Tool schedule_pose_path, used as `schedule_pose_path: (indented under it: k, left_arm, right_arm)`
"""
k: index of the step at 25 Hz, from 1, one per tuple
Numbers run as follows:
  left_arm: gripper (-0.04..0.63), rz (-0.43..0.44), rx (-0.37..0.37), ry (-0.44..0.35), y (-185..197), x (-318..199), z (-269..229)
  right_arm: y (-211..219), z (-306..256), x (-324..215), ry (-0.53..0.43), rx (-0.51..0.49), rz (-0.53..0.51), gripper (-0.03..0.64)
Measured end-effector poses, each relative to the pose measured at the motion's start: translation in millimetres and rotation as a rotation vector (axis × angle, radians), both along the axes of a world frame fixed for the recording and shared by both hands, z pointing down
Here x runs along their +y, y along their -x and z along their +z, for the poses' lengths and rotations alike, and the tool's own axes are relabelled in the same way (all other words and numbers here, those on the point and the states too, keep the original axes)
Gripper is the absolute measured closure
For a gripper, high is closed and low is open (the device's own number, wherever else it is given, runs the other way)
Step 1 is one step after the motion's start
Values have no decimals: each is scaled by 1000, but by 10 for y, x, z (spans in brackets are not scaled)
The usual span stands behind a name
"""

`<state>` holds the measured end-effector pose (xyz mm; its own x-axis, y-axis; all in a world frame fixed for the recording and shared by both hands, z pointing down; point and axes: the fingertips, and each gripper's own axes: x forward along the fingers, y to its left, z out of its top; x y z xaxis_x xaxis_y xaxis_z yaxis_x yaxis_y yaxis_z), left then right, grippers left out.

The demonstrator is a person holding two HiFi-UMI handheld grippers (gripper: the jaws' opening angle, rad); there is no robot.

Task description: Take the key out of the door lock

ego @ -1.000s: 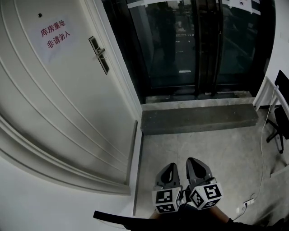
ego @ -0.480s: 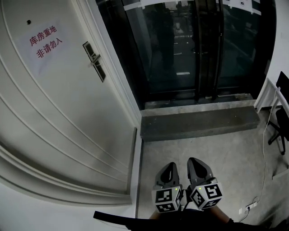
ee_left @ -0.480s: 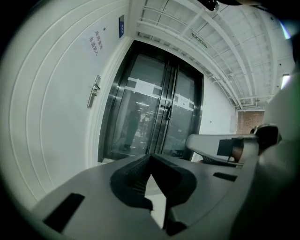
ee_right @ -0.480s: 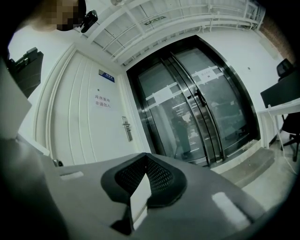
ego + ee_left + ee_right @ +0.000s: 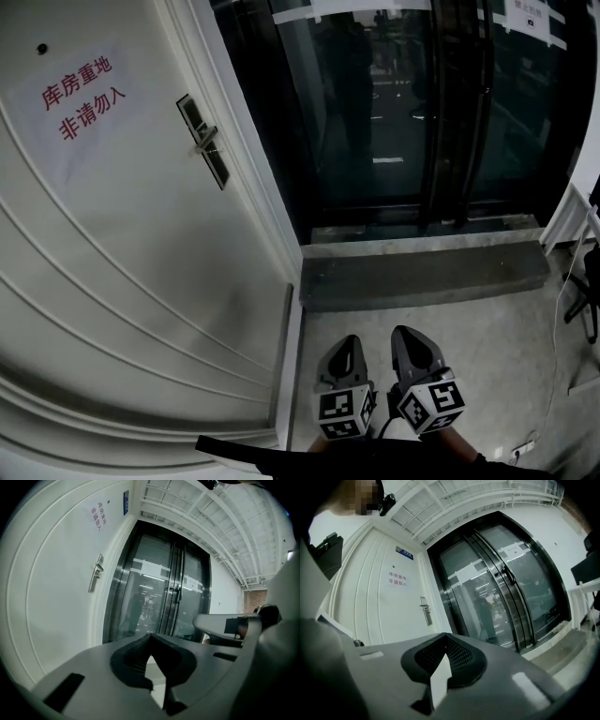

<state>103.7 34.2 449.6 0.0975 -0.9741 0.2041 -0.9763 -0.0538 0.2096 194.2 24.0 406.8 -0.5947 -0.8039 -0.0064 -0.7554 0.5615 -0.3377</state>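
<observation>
Head view: the left claw (image 5: 347,345) and the right claw (image 5: 413,336) sit side by side at the bottom of the frame, marker cubes towards the camera, both above the grey concrete floor (image 5: 506,366). The white panelled door (image 5: 141,272) fills the left. The dark metal lock plate with lever handle (image 5: 205,141) is on the door's right edge, well apart from both claws. The key is too small to make out. A white paper notice with red characters (image 5: 80,98) is stuck to the door, left of the lock plate. Black-framed glass sliding doors (image 5: 394,103) stand to the right, above a grey concrete step (image 5: 422,272).

Left gripper view: the left claw is closed, pad tips meeting, nothing between them. The lock plate shows upper left on the door, far ahead.

Right gripper view: the right claw is closed and empty. The lock plate lies beyond it, below the notice. The key is not resolvable here either.
</observation>
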Motion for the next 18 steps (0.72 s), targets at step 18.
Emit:
schedule_pose_path:
  k: [18]
  left_arm:
    - [595, 45, 27, 34, 458, -1013, 172]
  right_arm:
    - [468, 126, -994, 12, 23, 53, 615]
